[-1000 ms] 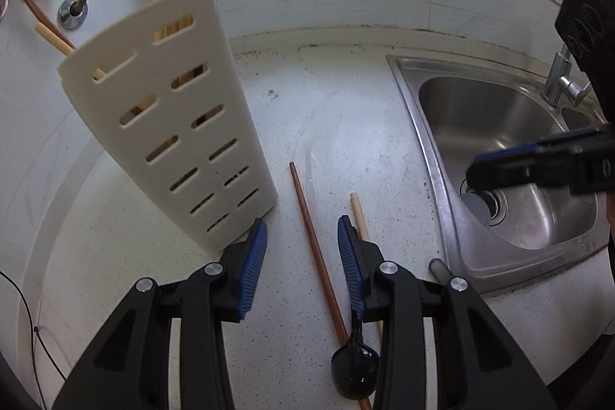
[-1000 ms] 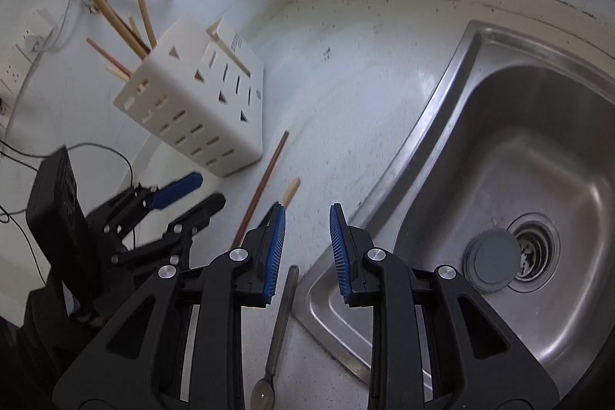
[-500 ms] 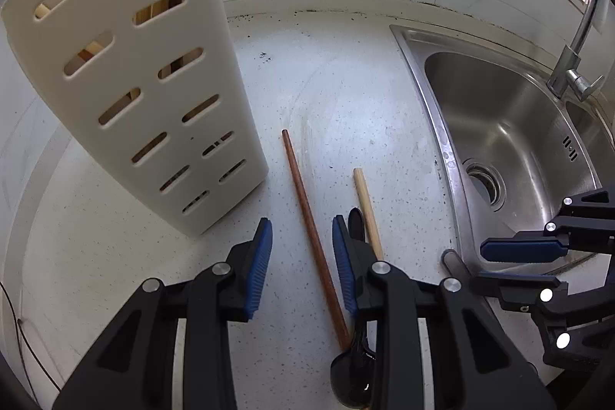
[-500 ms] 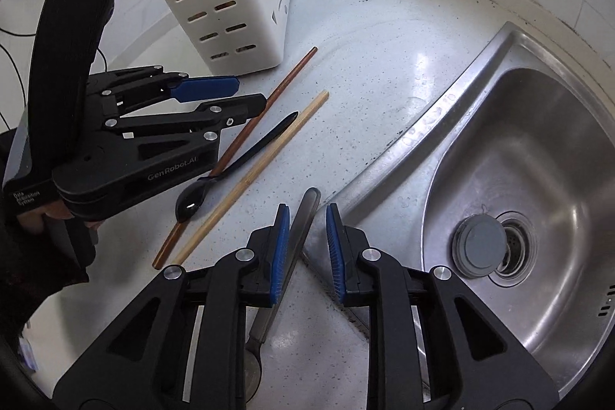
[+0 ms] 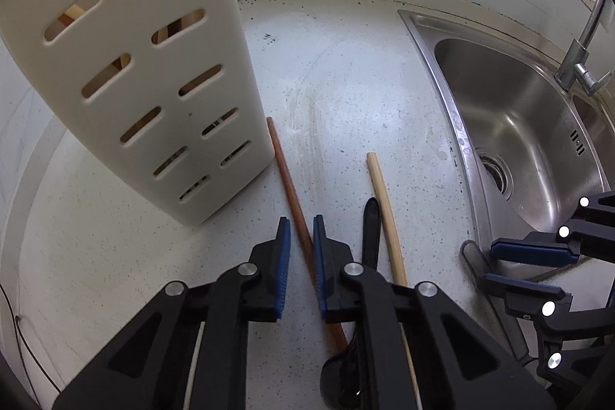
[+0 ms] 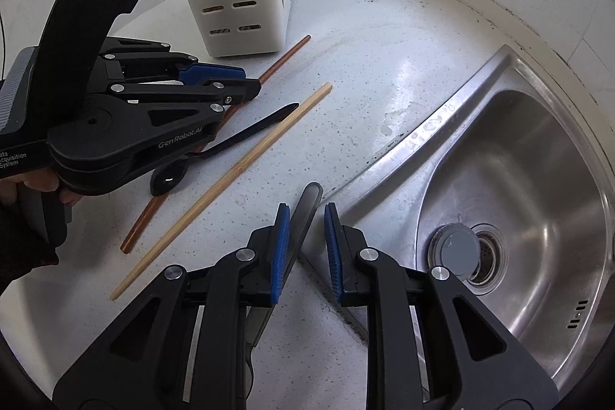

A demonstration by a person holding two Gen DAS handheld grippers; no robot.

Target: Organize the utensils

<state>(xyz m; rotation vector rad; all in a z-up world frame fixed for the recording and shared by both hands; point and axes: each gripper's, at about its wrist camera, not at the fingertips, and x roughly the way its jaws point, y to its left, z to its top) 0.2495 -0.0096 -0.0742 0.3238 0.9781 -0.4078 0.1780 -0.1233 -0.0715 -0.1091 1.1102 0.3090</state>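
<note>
Left gripper [image 5: 299,241] just closed onto reddish chopstick [image 5: 286,179]; right gripper [image 6: 305,233] narrowly apart, straddling metal handle [image 6: 307,206].

Utensil holder [image 5: 127,72] stands on the surface [image 5: 346,83], far left, with sticks inside. Sink [image 5: 538,125] is set into the surface at right. Between them lie three utensils side by side: dark chopstick [image 5: 286,175] just beside the holder's base, then spoon [image 5: 371,229], then pale chopstick [image 5: 384,195]. A metal utensil [image 6: 307,206] lies against the sink's rim, nearest the viewer.
</note>
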